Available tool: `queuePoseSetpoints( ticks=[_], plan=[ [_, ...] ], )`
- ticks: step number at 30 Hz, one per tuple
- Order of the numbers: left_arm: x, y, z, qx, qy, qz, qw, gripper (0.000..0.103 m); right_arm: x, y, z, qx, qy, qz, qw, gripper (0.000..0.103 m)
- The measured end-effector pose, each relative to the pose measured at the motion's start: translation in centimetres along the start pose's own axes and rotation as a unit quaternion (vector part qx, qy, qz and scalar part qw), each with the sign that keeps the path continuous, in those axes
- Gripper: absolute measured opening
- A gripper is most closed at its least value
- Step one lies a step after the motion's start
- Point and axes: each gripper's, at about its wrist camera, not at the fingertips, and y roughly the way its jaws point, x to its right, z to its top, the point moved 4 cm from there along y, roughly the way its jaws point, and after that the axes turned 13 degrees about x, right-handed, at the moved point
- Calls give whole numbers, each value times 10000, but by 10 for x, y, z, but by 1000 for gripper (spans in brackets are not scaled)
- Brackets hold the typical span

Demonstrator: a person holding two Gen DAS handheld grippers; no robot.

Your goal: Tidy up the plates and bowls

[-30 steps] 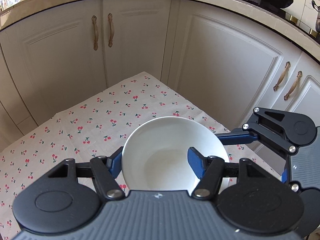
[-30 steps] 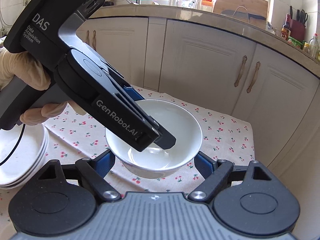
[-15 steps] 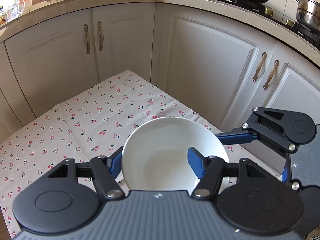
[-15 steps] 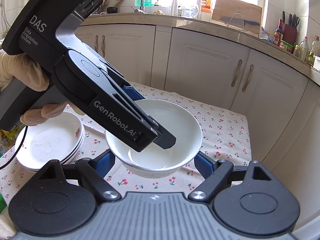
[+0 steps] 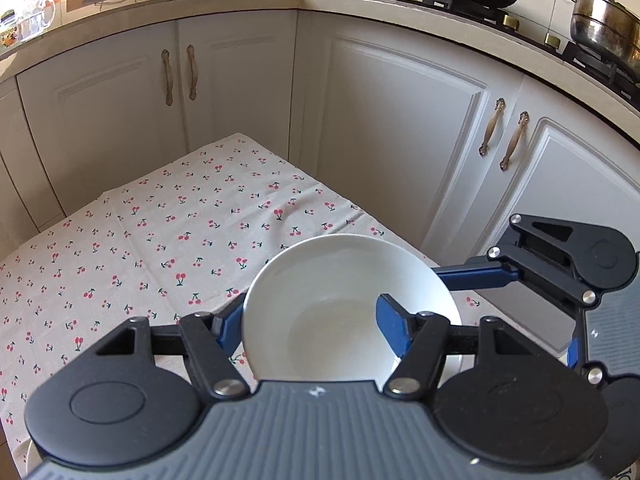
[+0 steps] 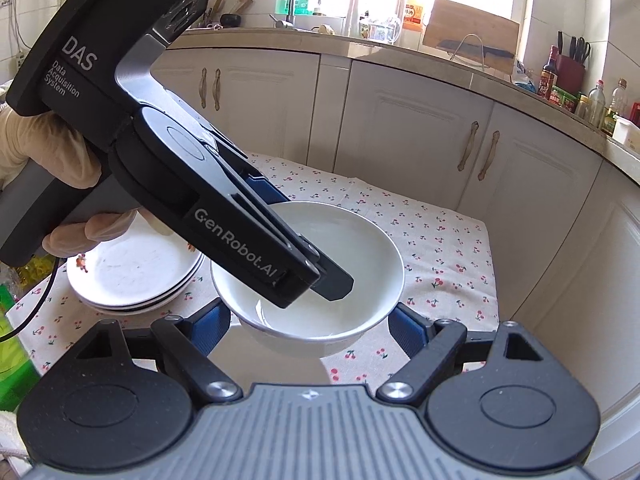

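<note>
A white bowl is held above the cherry-print tablecloth. My left gripper is shut on its rim, one blue finger outside and one inside. In the right wrist view the bowl sits between the spread fingers of my right gripper, which is open and does not clearly touch it. The left gripper's body reaches into the bowl from the upper left. A stack of white plates lies on the cloth left of the bowl.
The small table with the cherry tablecloth stands in a kitchen corner, with white cabinets close behind and to the right. A green object is at the table's left edge. My right gripper shows at the right.
Both grippers and the bowl have risen and drawn back. More of the cabinets, the counter and the plate stack show now. The left grip on the bowl is unchanged.
</note>
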Motion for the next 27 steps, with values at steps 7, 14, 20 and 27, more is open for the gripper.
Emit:
queuePoseSetpoints(
  ticks=[7, 14, 20, 27],
  plan=[
    [13, -4, -21, -60, -76, -49, 9999, 67, -17, -13, -20, -53, -72, -109, 9999, 89],
    [24, -7, -33, -13, -114, -131, 9998, 70, -19, -19, -35, -118, 95, -98, 9998, 89],
    [26, -10, -41, 45, -237, -181, 9995, 70, -24, -23, -44, -112, 51, -126, 9998, 89],
    [25, -11, -50, 141, -384, -183, 9990, 70, -26, -24, -49, -107, 163, -35, 9998, 89]
  ],
)
